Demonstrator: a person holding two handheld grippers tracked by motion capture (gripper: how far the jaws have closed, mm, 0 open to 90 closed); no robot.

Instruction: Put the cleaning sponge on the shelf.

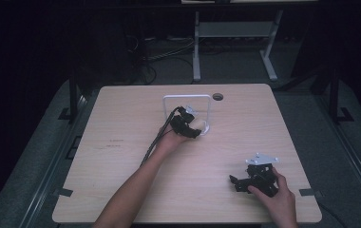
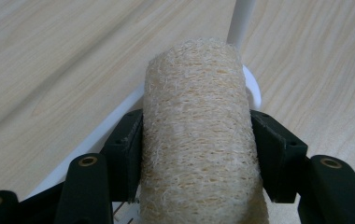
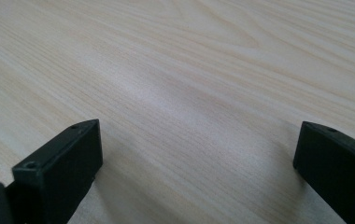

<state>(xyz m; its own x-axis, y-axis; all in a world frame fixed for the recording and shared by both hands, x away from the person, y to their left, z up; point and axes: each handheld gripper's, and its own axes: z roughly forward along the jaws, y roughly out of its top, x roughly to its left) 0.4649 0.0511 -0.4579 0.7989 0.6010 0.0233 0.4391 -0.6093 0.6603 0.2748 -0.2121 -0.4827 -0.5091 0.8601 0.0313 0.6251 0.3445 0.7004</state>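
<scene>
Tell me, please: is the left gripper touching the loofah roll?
Touching. In the left gripper view, both black jaws of the left gripper press against the sides of the loofah roll, with no gap on either side.

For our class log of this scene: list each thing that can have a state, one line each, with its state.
left gripper: shut on the loofah roll
loofah roll: held between the jaws, at the white rack
white rack: upright on the table
right gripper: open, holding nothing, low over the table
</scene>
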